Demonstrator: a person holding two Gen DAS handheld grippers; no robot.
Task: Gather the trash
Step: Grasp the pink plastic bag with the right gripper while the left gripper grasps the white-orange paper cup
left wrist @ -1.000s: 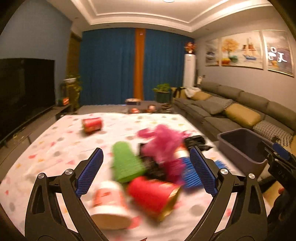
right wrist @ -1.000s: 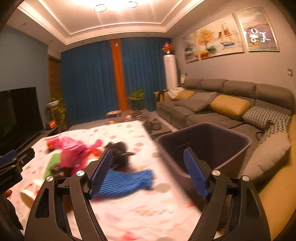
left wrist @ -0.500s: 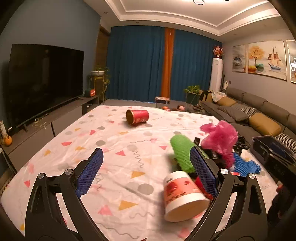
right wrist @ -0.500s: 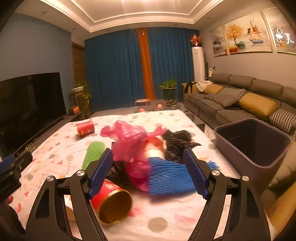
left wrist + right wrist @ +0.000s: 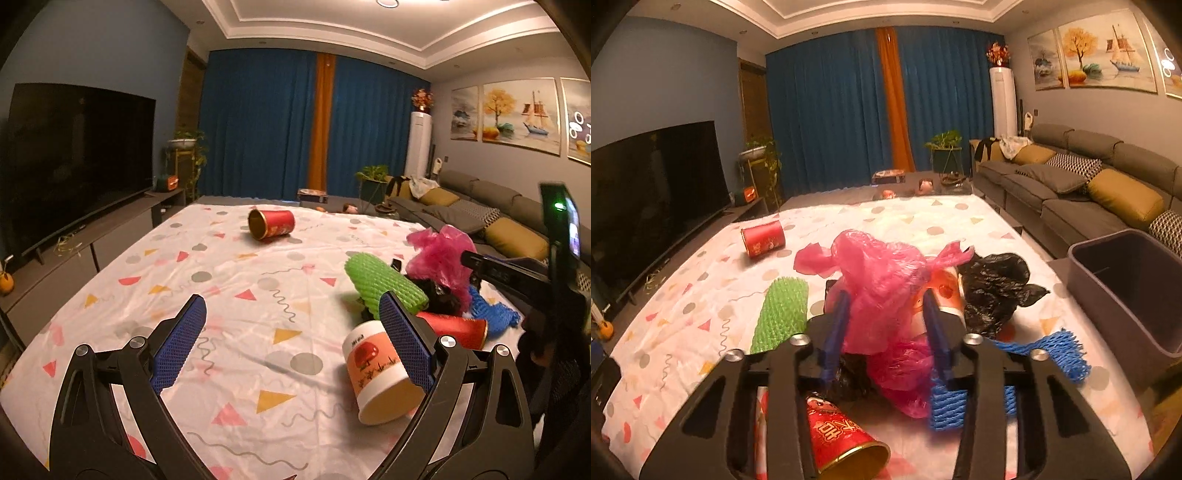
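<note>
1. The right gripper (image 5: 886, 328) had just been closing, and its jaws pinched the pink bag (image 5: 882, 280) between them.
2. The left gripper (image 5: 291, 347) hung with its jaws wide apart over the bare patterned cloth (image 5: 221, 302), holding nothing.
3. Nearest the right camera, a red cup (image 5: 838, 439) lay on its side with its gold mouth toward the lens.
4. A white cup (image 5: 376, 373) with an orange label lay tipped just beside the left gripper's right finger.
5. Blue foam net (image 5: 1045, 354) lay to the right of the pink bag, and green foam net (image 5: 783, 314) lay to its left.
6. A black bag (image 5: 993, 291) sat crumpled just right of the pink one, touching the pile.
7. The grey bin (image 5: 1126, 288) stood off the surface's right edge, in front of the sofa (image 5: 1071, 181).
8. Farther back, a red can (image 5: 271, 224) lay alone on its side, well apart from the pile.
9. Blue curtains (image 5: 258, 125) and a dark TV (image 5: 74, 162) closed off the far side.
</note>
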